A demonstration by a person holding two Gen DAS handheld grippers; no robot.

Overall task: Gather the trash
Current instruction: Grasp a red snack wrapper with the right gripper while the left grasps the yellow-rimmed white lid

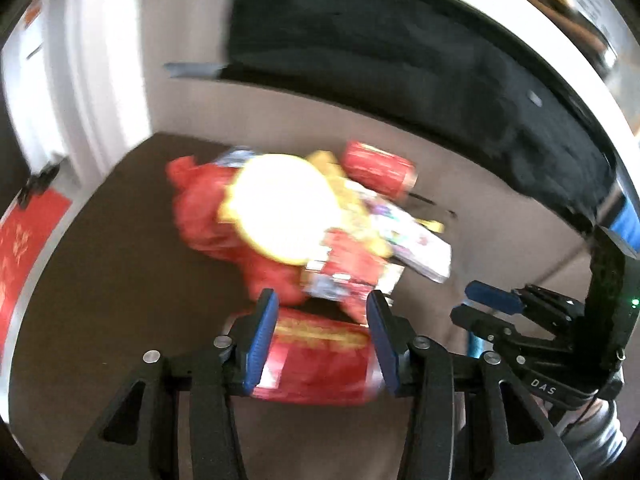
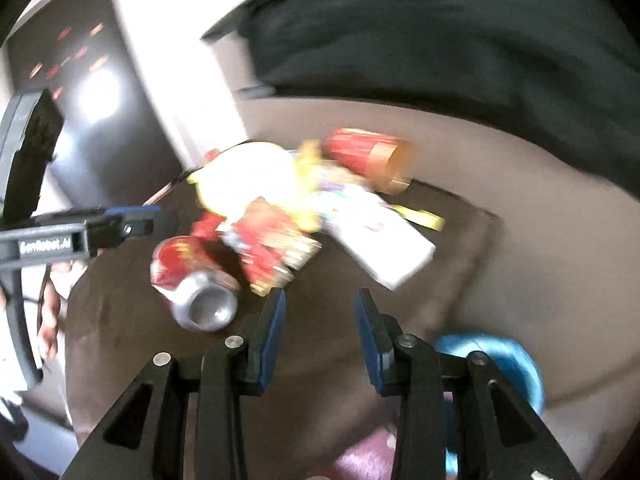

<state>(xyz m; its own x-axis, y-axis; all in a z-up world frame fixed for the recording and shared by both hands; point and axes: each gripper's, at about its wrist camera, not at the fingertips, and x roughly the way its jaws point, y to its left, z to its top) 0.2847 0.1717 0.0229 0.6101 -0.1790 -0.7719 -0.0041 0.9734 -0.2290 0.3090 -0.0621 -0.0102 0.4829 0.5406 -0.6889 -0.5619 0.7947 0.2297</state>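
On dark table (image 2: 120,320) — crumpled red wrappers (image 2: 272,248) | dented metal can (image 2: 192,280) lying

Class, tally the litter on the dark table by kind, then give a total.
Red drink can: 1
Red tube, gold end: 1
Red plastic bag: 1
Red snack wrapper: 1
White carton: 1
Pale round lid: 1
Yellow strip: 1
Total: 7, though blur may hide more.
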